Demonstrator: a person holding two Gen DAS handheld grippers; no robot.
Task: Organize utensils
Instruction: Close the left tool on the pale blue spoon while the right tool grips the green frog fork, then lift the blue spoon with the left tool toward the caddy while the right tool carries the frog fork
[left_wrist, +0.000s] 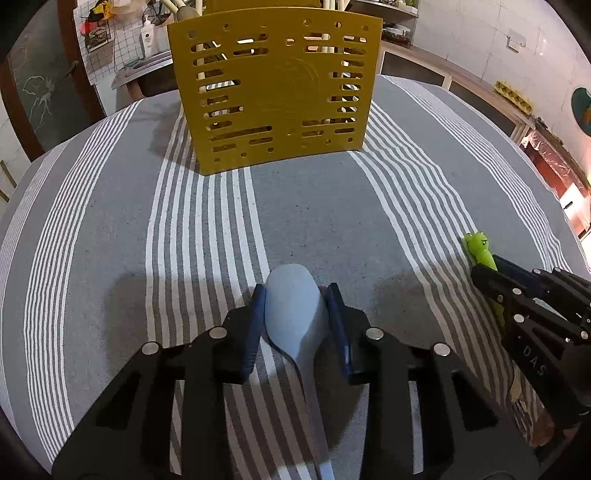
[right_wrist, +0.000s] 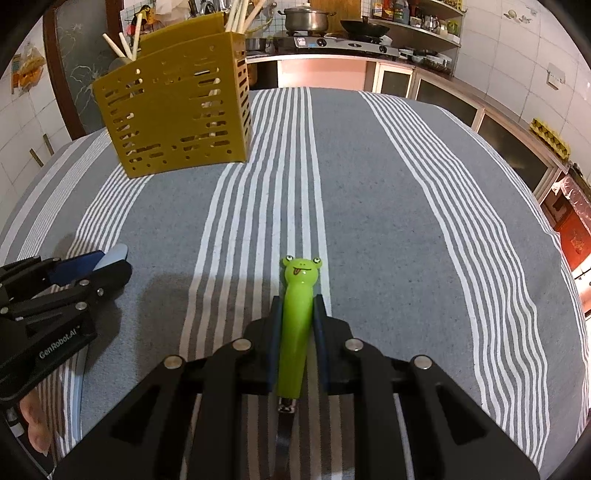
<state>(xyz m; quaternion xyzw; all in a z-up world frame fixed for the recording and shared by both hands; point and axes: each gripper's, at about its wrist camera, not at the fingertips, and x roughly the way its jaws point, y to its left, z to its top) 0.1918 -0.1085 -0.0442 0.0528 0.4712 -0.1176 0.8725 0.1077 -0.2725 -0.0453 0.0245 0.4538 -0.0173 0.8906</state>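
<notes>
My left gripper (left_wrist: 297, 291) is shut on the bowl of a pale blue spoon (left_wrist: 295, 314), whose handle runs back under the camera; it lies low over the striped tablecloth (left_wrist: 314, 214). In the right wrist view the left gripper (right_wrist: 110, 262) is at the left with the spoon tip (right_wrist: 119, 252) poking out. My right gripper (right_wrist: 297, 299) is shut on a green frog-faced handle (right_wrist: 295, 332), its dark metal end (right_wrist: 284, 439) pointing back. The right gripper (left_wrist: 491, 271) and frog handle (left_wrist: 479, 247) show at the right of the left wrist view. A yellow slotted utensil holder (left_wrist: 273, 92) (right_wrist: 177, 110) stands farther back.
Cream sticks (right_wrist: 240, 14) rise from the holder. Behind the table are a counter with a pot (right_wrist: 306, 18), a stove (right_wrist: 354, 46) and shelves. A hand (right_wrist: 35, 424) shows at the lower left. Bare cloth lies between the grippers and the holder.
</notes>
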